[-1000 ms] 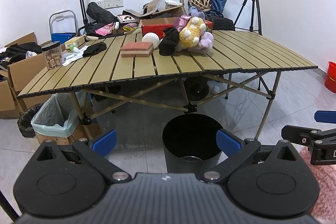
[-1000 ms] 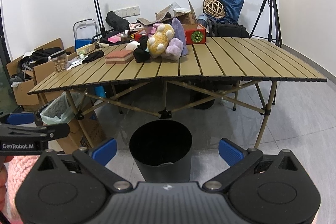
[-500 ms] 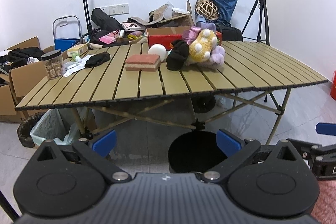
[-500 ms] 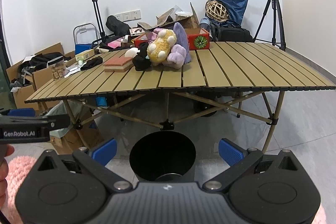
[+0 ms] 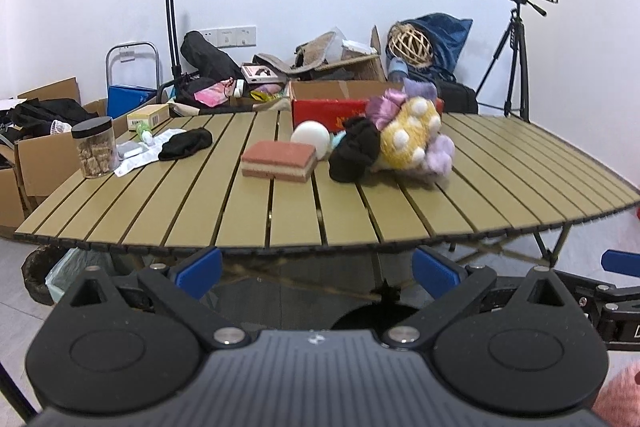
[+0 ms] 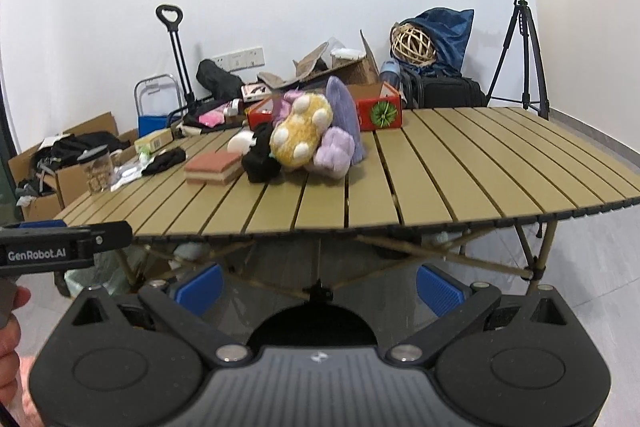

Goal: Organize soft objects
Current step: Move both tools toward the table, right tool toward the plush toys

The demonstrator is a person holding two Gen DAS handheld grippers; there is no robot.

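A yellow and purple plush toy (image 5: 412, 143) (image 6: 308, 139) lies on the slatted folding table (image 5: 304, 227) (image 6: 460, 179), against a black cloth bundle (image 5: 354, 155) (image 6: 260, 159). Left of them are a white ball (image 5: 310, 139) (image 6: 238, 145), a pink sponge block (image 5: 278, 161) (image 6: 214, 167) and a black sock (image 5: 186, 143) (image 6: 166, 161). A black bin (image 5: 368, 317) (image 6: 312, 325) stands on the floor below the table's front edge. My left gripper (image 5: 318, 269) and my right gripper (image 6: 320, 285) are both open and empty, level with the table's front edge.
A jar of snacks (image 5: 95, 147) stands at the table's left end beside white paper. A red box (image 5: 332, 103) (image 6: 380, 113) sits behind the plush. Cardboard boxes, bags and a trolley (image 5: 172, 27) crowd the back wall. A tripod (image 5: 516, 55) (image 6: 520, 43) stands far right.
Both grippers have risen and moved toward the table: the tabletop now fills the middle of each view and the black bin has sunk to the bottom edge. Both stay open.
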